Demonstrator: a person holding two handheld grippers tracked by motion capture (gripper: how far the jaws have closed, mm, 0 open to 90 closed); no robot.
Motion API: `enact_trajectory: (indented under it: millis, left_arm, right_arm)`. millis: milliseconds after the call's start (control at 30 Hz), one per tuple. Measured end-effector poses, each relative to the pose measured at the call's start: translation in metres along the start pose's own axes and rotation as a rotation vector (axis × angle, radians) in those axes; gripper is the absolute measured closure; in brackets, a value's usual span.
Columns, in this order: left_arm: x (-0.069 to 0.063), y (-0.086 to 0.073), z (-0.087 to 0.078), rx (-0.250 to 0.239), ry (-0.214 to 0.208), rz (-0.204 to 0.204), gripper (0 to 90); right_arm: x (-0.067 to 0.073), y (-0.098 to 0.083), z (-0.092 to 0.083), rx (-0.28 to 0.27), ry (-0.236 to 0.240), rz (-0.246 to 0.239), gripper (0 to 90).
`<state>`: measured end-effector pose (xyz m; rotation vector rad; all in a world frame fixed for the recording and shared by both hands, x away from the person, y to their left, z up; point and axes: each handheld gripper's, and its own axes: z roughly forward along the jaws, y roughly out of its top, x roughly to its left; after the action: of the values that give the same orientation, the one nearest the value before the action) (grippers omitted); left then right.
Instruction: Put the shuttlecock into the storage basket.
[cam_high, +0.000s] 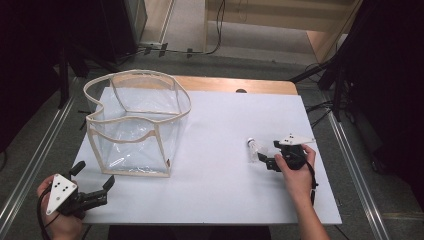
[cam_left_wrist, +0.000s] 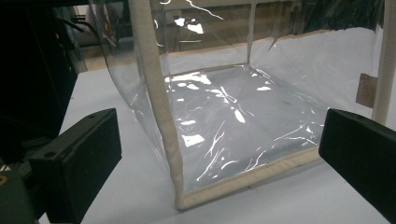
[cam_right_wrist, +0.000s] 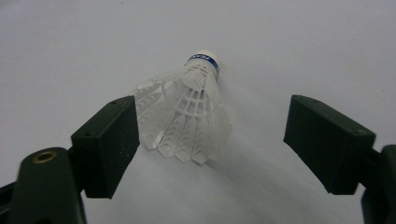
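A white plastic shuttlecock lies on its side on the white table, its cork tip with a blue band pointing away. My right gripper stands open around its skirt, the left jaw touching or nearly touching the feathers. From the high view the shuttlecock sits just left of the right gripper. A clear plastic bag with cream fabric edging stands open on the table's left. My left gripper is open by the table's front left corner, aimed at the bag's near corner seam.
The white table top lies on a wooden board whose far edge shows. Metal rails run along both sides of the table. Dark stands and cables are at the back right.
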<state>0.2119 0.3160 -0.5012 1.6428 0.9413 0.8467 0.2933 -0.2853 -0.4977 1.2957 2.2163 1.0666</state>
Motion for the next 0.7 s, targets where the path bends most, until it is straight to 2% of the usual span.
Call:
enact_trajectory:
  millis: [100, 167, 433, 533, 700]
  left_arm:
    - [0.0, 0.0, 0.0, 0.0, 0.0, 0.0, 0.0]
    - [0.0, 0.0, 0.0, 0.0, 0.0, 0.001, 0.0]
    - [0.0, 0.0, 0.0, 0.001, 0.0, 0.002, 0.0]
    - [0.0, 0.0, 0.0, 0.0, 0.0, 0.002, 0.0]
    - [0.0, 0.0, 0.0, 0.0, 0.0, 0.002, 0.0]
  right_arm:
    - [0.0, 0.0, 0.004, 0.016, -0.009, -0.004, 21.4]
    - [0.0, 0.0, 0.006, 0.024, -0.028, 0.001, 29.1]
    - [-0.001, 0.0, 0.015, 0.035, -0.069, 0.012, 39.3]
    - [0.0, 0.0, 0.018, 0.036, -0.058, 0.024, 47.0]
    - [0.0, -0.001, 0.024, 0.049, -0.057, 0.027, 52.1]
